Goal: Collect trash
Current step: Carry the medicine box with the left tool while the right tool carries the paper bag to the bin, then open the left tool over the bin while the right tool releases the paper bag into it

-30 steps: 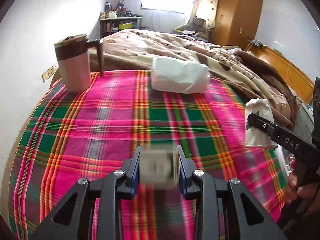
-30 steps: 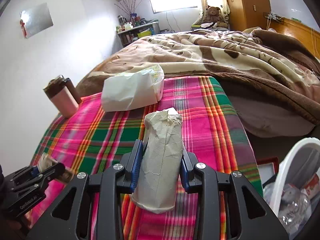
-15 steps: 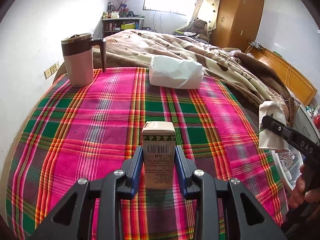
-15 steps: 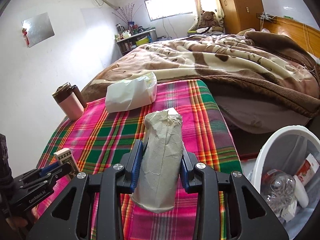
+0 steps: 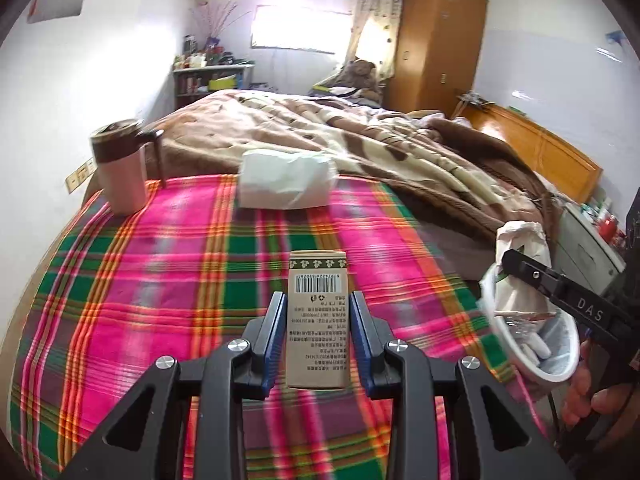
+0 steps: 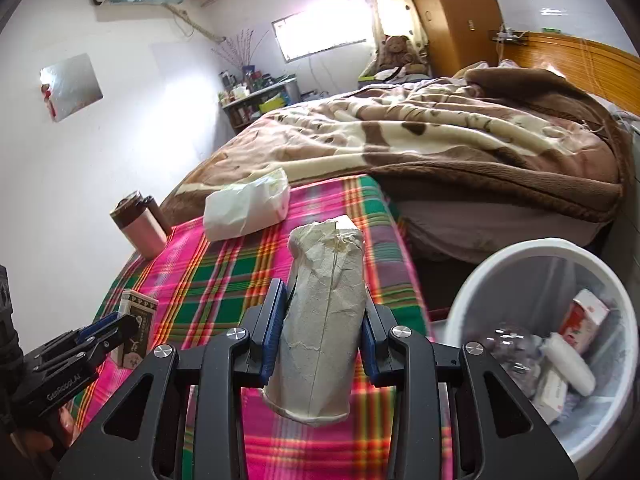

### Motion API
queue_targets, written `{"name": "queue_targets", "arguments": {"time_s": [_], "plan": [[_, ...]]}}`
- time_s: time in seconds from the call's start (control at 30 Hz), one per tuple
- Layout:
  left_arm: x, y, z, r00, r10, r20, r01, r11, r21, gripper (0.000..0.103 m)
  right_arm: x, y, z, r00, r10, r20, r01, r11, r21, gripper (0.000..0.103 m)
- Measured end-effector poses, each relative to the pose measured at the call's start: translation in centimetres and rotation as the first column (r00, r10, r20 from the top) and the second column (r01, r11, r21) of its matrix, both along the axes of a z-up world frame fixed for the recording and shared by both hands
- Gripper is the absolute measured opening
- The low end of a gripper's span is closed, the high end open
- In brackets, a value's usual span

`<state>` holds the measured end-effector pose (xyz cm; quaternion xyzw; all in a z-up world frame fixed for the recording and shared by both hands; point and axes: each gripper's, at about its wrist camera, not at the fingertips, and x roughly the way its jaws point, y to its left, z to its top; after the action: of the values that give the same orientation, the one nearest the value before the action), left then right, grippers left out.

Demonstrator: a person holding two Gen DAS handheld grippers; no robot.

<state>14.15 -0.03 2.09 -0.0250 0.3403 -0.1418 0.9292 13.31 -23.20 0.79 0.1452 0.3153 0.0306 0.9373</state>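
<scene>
A small tan carton point(image 5: 318, 320) is being pinched between the pads of the left gripper point(image 5: 318, 334), its long axis running along the fingers and pointing forward, the barcoded end leading and its printed face turned up to the camera. It is being held clear above the plaid-covered table point(image 5: 160, 280). A crumpled grey paper roll point(image 6: 320, 320) is being clamped in the same way by the right gripper point(image 6: 322, 344), its long axis lying along the fingers with the torn, folded end pointing forward and slightly upward.

Ahead of the left gripper, at the far edge of the table, a white tissue pack point(image 5: 286, 180) is lying, and ahead to the left a pink and brown mug point(image 5: 120, 170) is standing upright. A white trash bin point(image 6: 560, 344) holding discarded packaging is being seen just right of the right gripper, below table level; beyond the table a bed with a brown blanket point(image 6: 440, 132) is lying.

Compared with a second ago, the carton is being shown sharp instead of blurred and farther from the mug, both loads are being carried rightward off the table, and far more of the bin's interior is being revealed beside the right gripper.
</scene>
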Motion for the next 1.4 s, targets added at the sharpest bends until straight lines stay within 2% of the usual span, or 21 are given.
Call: {"name": "queue_targets", "arguments": {"time_s": [0.33, 0.7, 1.1, 1.4], "plan": [[-1.7, -6.2, 1.5, 0.990, -0.137, 0.041, 0.137, 0.991, -0.007, 0.033, -2.9, -4.1, 0.9, 0.995, -0.101, 0.025, 0.102, 0.995, -0.010, 0.034], [-2.3, -13.5, 1.8, 0.959, -0.281, 0.047, 0.282, 0.959, -0.014, 0.033, -5.7, -9.3, 1.2, 0.974, -0.225, 0.028, 0.226, 0.974, -0.023, 0.035], [-2.7, -20.6, 0.7, 0.914, -0.407, 0.003, 0.407, 0.913, -0.024, 0.033, -6.8, -13.5, -0.2, 0.952, -0.304, -0.027, 0.302, 0.951, -0.065, 0.035], [-2.8, -24.6, -0.5, 0.891, -0.452, -0.036, 0.452, 0.892, -0.004, 0.033, -6.8, -15.5, -2.0, 0.948, -0.305, -0.093, 0.299, 0.952, -0.069, 0.036]]}}
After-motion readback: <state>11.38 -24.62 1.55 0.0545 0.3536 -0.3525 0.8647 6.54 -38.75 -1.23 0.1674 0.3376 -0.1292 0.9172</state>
